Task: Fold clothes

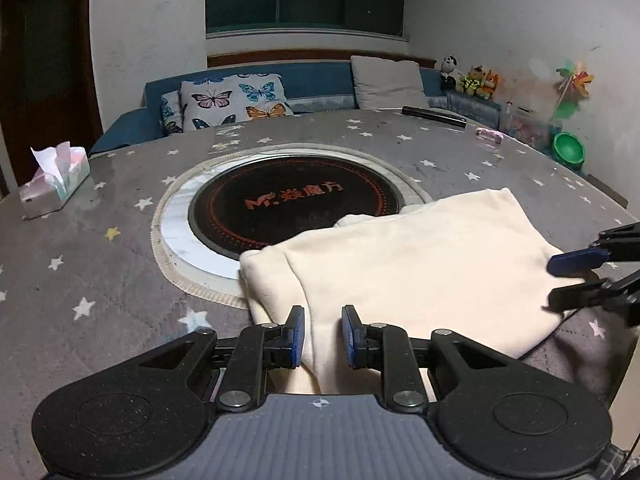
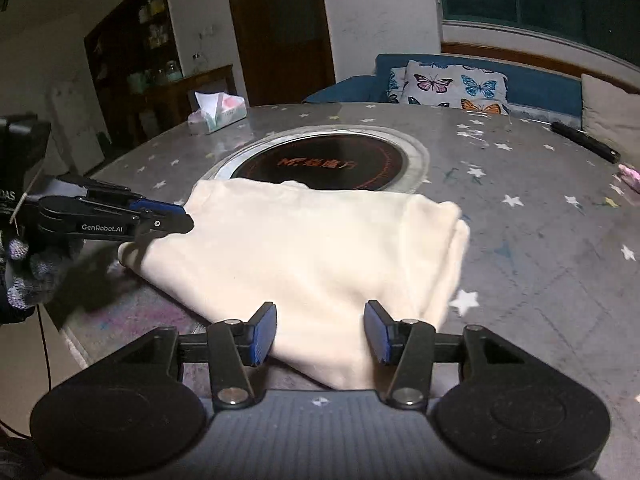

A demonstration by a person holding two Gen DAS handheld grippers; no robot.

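A cream garment (image 1: 420, 264) lies folded on the grey star-patterned table (image 1: 100, 280), partly over the round black hob. My left gripper (image 1: 322, 336) is open, its fingers either side of a fold at the garment's near left corner. My right gripper (image 2: 320, 330) is open over the garment's (image 2: 312, 256) near edge. The right gripper also shows in the left wrist view (image 1: 572, 280) at the garment's right edge. The left gripper shows in the right wrist view (image 2: 176, 218) at the garment's left corner.
A round black hob (image 1: 296, 204) with a pale ring sits in the table's middle. A tissue box (image 1: 54, 184) stands at the far left. A black remote (image 1: 434, 115) and a pink item (image 1: 489, 135) lie at the far right edge. A sofa with cushions (image 1: 234, 98) is behind.
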